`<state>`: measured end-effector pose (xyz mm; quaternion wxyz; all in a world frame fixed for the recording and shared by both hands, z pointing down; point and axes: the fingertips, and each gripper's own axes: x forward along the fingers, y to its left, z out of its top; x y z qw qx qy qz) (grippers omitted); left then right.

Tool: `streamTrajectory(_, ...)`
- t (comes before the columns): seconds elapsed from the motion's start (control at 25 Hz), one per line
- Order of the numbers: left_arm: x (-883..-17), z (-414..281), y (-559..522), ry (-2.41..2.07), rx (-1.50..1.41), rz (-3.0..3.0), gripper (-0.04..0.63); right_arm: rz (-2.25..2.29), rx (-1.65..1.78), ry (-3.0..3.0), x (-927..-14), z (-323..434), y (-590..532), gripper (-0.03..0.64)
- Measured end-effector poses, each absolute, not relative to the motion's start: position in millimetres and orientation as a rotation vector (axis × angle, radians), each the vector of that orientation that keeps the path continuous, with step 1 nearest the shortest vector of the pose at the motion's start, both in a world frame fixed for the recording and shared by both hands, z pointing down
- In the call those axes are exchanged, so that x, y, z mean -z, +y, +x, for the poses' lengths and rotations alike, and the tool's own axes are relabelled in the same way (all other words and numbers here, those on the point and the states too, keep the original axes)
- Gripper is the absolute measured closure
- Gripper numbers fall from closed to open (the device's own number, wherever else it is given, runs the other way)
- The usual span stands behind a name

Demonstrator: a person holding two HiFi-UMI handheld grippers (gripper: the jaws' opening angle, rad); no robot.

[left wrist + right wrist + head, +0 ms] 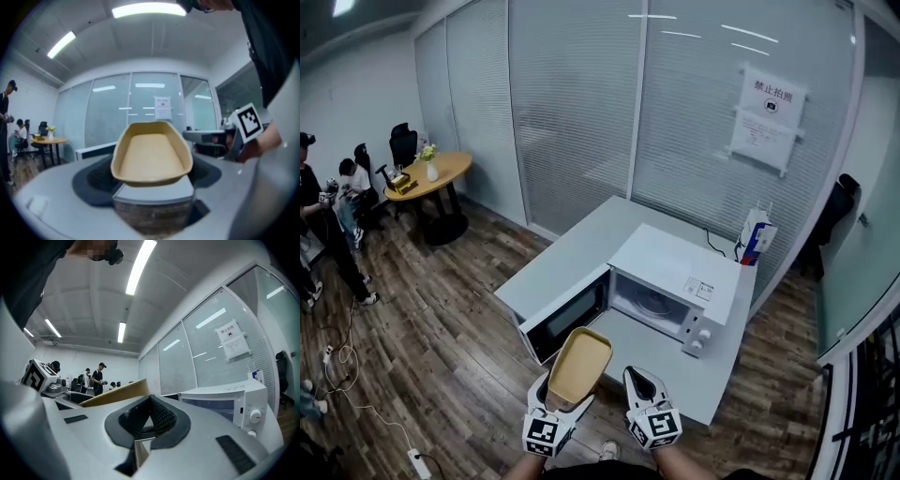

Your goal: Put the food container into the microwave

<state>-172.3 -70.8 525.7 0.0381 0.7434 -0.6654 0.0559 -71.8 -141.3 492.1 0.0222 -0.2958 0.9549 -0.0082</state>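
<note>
Cool white light pours down from the ceiling strips [138, 268], blown out to pure white in both gripper views. Head view: even, bluish, a touch dim, darkening toward the corners, with bright streaks of reflection across the glass partition [581, 122]. The microwave [675, 291] top gleams pale against the darker floor. The left gripper view is smeared, the food container [152, 154] soft-edged. Heavy fisheye bending everywhere, and black rims ring both gripper views.
</note>
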Motion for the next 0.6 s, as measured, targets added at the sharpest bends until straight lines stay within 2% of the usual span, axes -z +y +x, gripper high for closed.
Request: streamTrajectory(0.6, -529.2, -147.4, -174.7, -2.015, -0.196, 2.268, 0.126, -0.948, 0.058, 2.951, -500.7, -35.2, -255.8, 0.611)
